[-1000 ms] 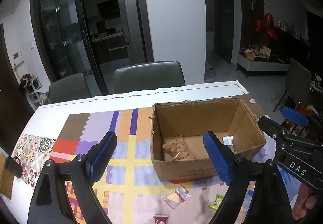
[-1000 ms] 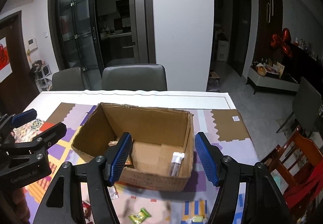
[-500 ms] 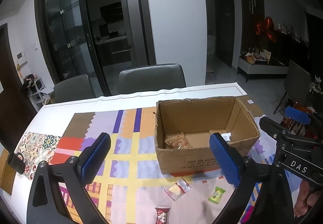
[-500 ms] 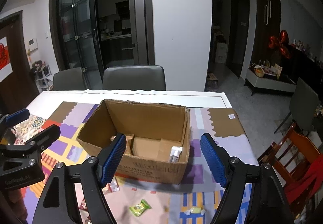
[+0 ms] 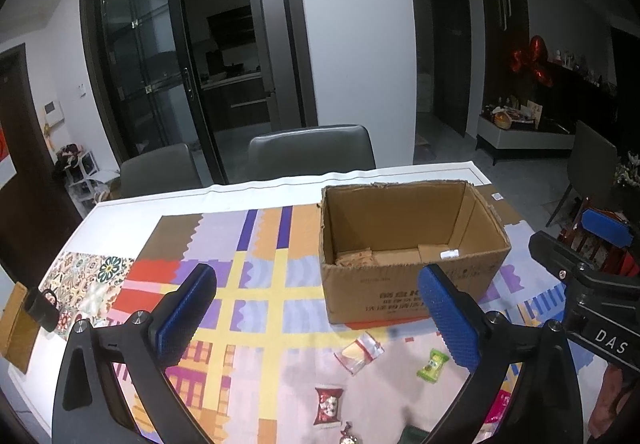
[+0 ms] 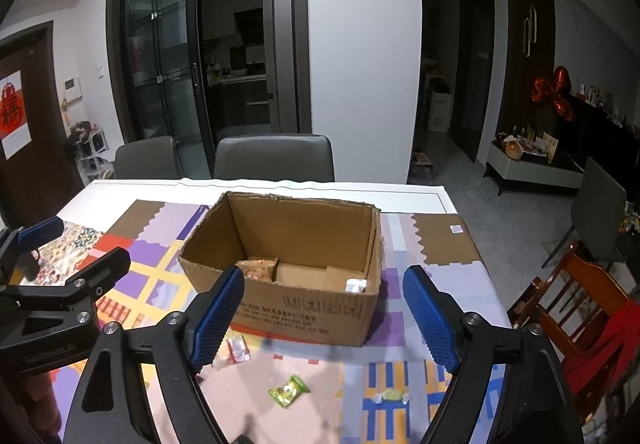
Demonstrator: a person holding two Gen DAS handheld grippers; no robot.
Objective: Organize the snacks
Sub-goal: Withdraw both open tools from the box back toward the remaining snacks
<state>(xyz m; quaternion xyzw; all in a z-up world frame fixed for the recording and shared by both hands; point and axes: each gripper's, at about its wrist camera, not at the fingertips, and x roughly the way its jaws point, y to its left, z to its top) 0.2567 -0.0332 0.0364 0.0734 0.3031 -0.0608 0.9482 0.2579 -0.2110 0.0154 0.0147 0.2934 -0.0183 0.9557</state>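
On the bench (image 5: 240, 196) the box (image 5: 404, 244) already holds some snacks, so I've just been widening both empty tongs, left (image 5: 316, 316) and right (image 6: 324, 320), for the green candy (image 6: 289, 390) lying loose before it.

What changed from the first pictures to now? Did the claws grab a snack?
No snack grabbed. Both the left gripper and right gripper pulled back from the cardboard box, and their jaws have just been opening, nothing between them. The box and the green candy stayed put.

Open cardboard box (image 6: 304, 308) holds packets; loose wrapped snacks (image 6: 289, 390) lie before it.
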